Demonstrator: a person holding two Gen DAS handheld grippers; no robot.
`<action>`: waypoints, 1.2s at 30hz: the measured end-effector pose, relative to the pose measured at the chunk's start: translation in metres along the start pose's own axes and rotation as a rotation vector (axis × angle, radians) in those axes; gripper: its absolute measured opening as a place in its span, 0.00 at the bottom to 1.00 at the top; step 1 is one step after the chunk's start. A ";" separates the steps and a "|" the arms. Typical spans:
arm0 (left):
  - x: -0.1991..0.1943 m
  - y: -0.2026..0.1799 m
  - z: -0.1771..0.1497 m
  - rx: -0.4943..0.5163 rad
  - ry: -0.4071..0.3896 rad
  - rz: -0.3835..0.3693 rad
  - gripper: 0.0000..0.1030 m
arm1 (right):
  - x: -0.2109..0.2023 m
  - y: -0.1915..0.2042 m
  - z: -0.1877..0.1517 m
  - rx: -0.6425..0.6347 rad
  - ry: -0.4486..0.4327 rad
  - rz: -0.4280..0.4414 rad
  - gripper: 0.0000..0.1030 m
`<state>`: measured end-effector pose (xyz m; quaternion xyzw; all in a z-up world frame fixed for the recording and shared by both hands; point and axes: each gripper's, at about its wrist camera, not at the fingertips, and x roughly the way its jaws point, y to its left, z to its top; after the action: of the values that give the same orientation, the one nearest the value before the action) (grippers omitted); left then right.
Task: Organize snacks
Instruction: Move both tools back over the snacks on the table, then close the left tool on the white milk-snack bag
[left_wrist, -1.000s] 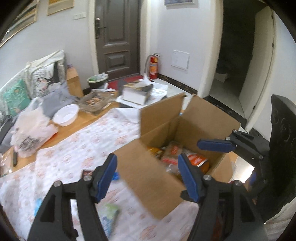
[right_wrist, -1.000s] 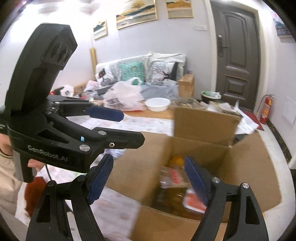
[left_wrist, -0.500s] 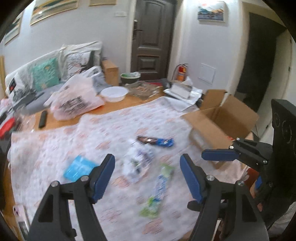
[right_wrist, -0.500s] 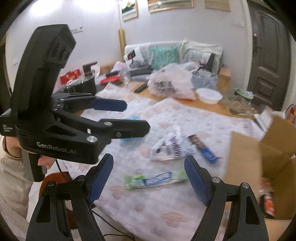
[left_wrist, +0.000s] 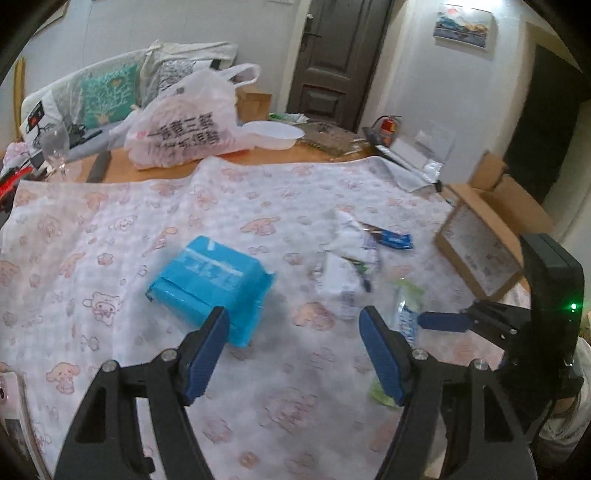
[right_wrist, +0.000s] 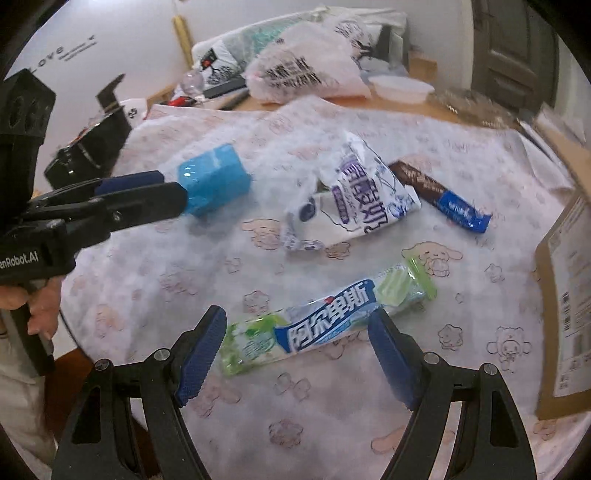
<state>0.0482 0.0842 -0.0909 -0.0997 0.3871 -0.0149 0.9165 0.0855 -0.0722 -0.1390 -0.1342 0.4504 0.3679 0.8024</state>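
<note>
Several snacks lie on a white cloth with pink cartoon prints. A blue packet (left_wrist: 210, 280) (right_wrist: 214, 177) sits just beyond my left gripper (left_wrist: 295, 350), which is open and empty, its left finger over the packet's near corner. A long green and blue packet (right_wrist: 325, 325) (left_wrist: 404, 314) lies across the gap of my right gripper (right_wrist: 295, 354), which is open with its pads clear of the wrapper. Farther off are a white and purple bag (right_wrist: 354, 199) (left_wrist: 351, 266) and a brown and blue bar (right_wrist: 443, 199) (left_wrist: 388, 238). An open cardboard box (left_wrist: 480, 240) (right_wrist: 565, 295) stands at the right.
A printed plastic bag (left_wrist: 184, 129), a white bowl (left_wrist: 271, 134) and a wine glass (left_wrist: 55, 147) stand at the table's far side. A sofa with cushions and a dark door are behind. A hand (right_wrist: 40, 314) holds the left gripper's handle at the table's near left edge.
Both views have swung from the open box to the snacks on the cloth. Both grippers have come down toward the cloth, and the box now sits at the right edge.
</note>
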 end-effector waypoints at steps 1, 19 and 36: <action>0.005 0.005 0.002 -0.016 0.007 0.006 0.67 | 0.004 -0.002 0.003 0.006 -0.001 -0.007 0.74; 0.026 -0.004 0.015 -0.022 0.017 -0.084 0.67 | 0.008 -0.026 0.033 0.013 -0.077 -0.097 0.72; 0.108 -0.033 0.044 -0.022 0.153 -0.241 0.50 | 0.051 -0.039 0.069 -0.052 -0.047 0.027 0.86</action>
<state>0.1566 0.0481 -0.1304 -0.1540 0.4411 -0.1284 0.8748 0.1728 -0.0377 -0.1474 -0.1402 0.4234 0.3931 0.8041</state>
